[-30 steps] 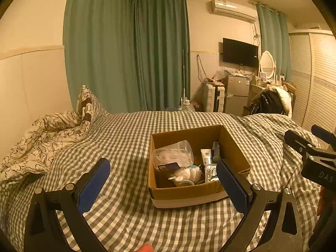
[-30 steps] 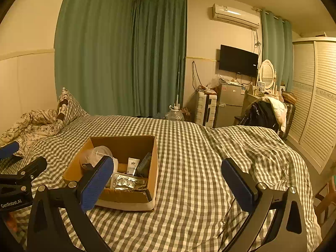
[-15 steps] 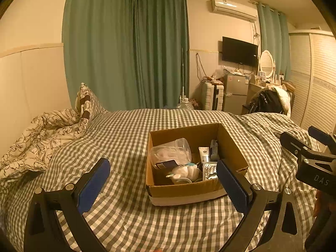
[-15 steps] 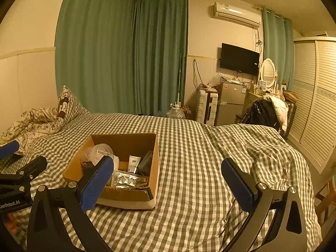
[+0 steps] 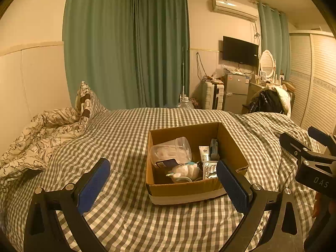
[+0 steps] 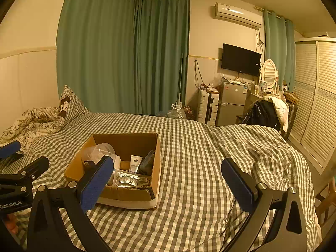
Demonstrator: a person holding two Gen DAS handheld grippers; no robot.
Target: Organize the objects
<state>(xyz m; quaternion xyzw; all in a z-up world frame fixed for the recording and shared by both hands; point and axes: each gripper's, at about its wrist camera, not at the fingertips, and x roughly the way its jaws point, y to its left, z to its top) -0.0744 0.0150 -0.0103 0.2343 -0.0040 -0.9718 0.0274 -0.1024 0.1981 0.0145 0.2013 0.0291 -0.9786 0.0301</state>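
An open brown cardboard box [image 5: 197, 180] sits on a bed covered with a grey-and-white checked quilt [image 5: 126, 138], at centre-right in the left wrist view and lower left of centre in the right wrist view. Inside it lie a clear plastic tub [image 5: 171, 150] at the left, a small white tube with dark lettering [image 5: 204, 153] leaning against the back right, a silver foil blister pack [image 5: 210, 168] near the front right, and a white-and-teal crumpled item [image 5: 183, 171] at the front; what that last item is cannot be told.

The left gripper [image 5: 162, 187] hangs above the quilt with its blue-padded fingers [image 5: 93, 185] spread wide and released, grasping nothing; its right pad overlaps the box's front right corner in the frame. The right gripper [image 6: 168, 185] is likewise spread apart and empty, its left pad overlapping the box's near left side, its right pad over bare quilt.

A crumpled floral-print duvet [image 5: 40, 138] and a patterned pillow [image 5: 85, 103] lie at the left edge of the bed. Behind the bed hang long green curtains [image 5: 126, 48]. In the upper right are a white wall air conditioner [image 5: 234, 7], a black wall television [image 5: 240, 51], a small silver fridge [image 5: 235, 91], a white suitcase [image 5: 212, 96] and a white slatted wardrobe [image 5: 315, 79].
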